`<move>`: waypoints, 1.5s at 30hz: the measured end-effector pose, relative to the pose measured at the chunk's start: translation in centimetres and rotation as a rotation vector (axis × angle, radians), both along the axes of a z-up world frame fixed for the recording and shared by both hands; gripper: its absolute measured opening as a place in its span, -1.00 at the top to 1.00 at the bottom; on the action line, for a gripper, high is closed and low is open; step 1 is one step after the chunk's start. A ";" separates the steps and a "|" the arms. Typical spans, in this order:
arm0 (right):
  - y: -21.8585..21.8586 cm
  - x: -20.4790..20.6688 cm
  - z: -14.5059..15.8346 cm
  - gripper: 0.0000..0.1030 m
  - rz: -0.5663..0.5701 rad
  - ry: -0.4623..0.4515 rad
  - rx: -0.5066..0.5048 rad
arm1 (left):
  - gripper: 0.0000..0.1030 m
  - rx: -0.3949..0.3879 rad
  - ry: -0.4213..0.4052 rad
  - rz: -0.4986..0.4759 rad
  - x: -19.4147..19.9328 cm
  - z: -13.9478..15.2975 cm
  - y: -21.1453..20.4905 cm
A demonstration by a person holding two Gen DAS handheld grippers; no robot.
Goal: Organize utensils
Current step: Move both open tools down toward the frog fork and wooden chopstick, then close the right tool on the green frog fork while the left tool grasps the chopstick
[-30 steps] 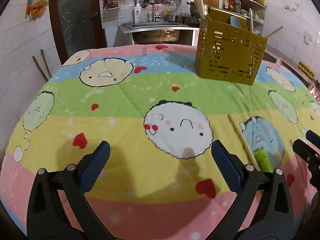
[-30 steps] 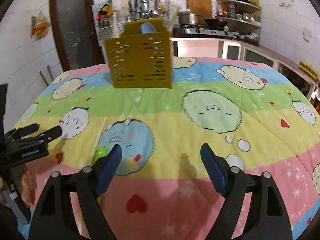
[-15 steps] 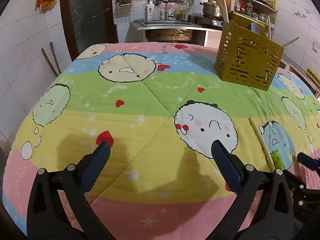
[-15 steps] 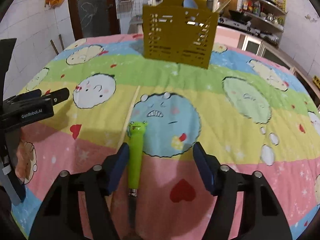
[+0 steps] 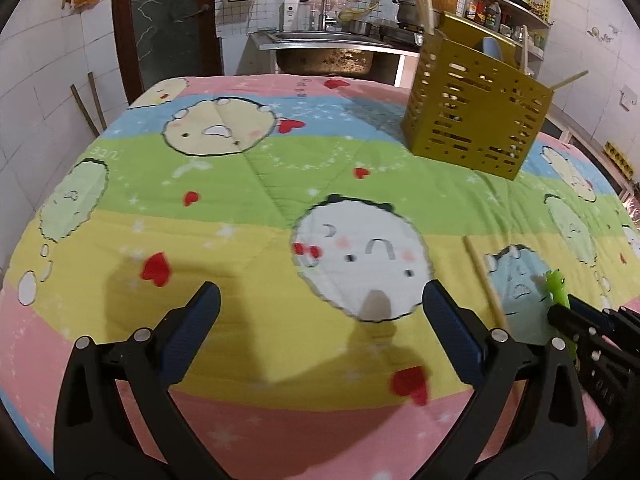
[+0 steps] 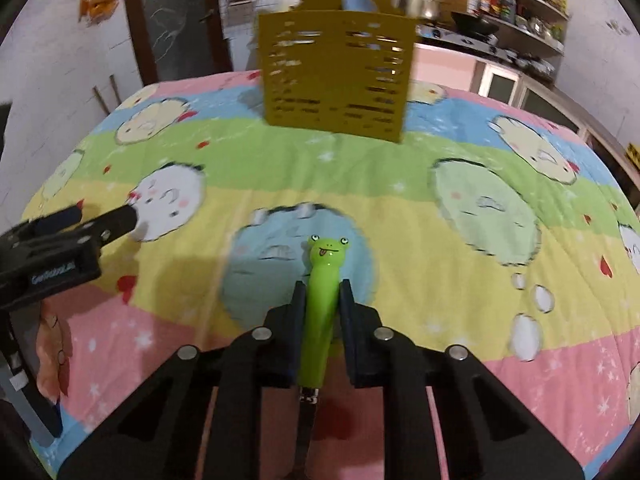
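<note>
A: Left wrist view?
B: Left tongs (image 5: pixel 320 312) low centre, spread wide, nothing between. Rack (image 5: pixel 476 120) upper right on the quilted surface (image 5: pixel 240 184). Frog handle (image 5: pixel 558 292) at right edge, by the right tongs (image 5: pixel 576 320).

A: Right wrist view?
B: Right tongs (image 6: pixel 323 292) just been closing, now clenched on the frog handle (image 6: pixel 322 304), bottom centre. Rack (image 6: pixel 336 76) top centre. Left tongs (image 6: pixel 100 218) at left edge.

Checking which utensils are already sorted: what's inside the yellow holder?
The yellow holder shows wooden sticks and a pale blue utensil poking out; its walls hide the rest.
</note>
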State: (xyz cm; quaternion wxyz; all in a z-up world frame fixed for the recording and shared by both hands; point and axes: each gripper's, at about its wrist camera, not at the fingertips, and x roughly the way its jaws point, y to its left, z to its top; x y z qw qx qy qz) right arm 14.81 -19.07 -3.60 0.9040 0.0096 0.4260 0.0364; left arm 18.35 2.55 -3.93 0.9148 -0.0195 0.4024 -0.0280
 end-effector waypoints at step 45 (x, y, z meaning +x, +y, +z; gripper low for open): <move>-7.2 3.2 -0.6 0.68 -0.147 0.043 0.011 | 0.87 0.046 0.121 -0.152 3.9 -1.7 -11.3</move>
